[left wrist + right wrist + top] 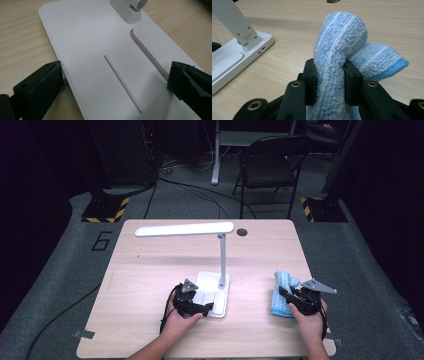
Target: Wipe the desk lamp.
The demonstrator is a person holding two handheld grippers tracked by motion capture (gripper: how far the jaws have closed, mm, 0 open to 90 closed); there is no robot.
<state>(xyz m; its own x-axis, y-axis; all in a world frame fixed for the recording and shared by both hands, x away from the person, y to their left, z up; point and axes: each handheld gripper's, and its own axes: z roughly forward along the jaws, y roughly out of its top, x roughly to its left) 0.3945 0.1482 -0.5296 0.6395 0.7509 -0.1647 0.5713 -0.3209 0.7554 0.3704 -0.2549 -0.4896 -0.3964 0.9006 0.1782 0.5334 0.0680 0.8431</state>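
Nearby, lamp base [105,62] between left claw [113,82] jaws, right claw [329,75] pinching blue cloth [342,42]

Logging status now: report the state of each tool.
Left tool: open, jaws on either side of the lamp base.
Right tool: shut on the blue cloth.

The lamp [215,270] is white all over: head, stem and flat base. Its base carries a ribbed white patch and one plain raised line. The cloth [342,50] is pale blue with faint white stripes in its pile, edged in a deeper blue at one corner. Both grippers, left [207,309] and right [286,296], are black, with brass-coloured rings round their screw holes and a grey plate on top. The table [150,270] is light wood with a fine grain. The floor is grey, with yellow-and-black hazard stripes on the stand feet.
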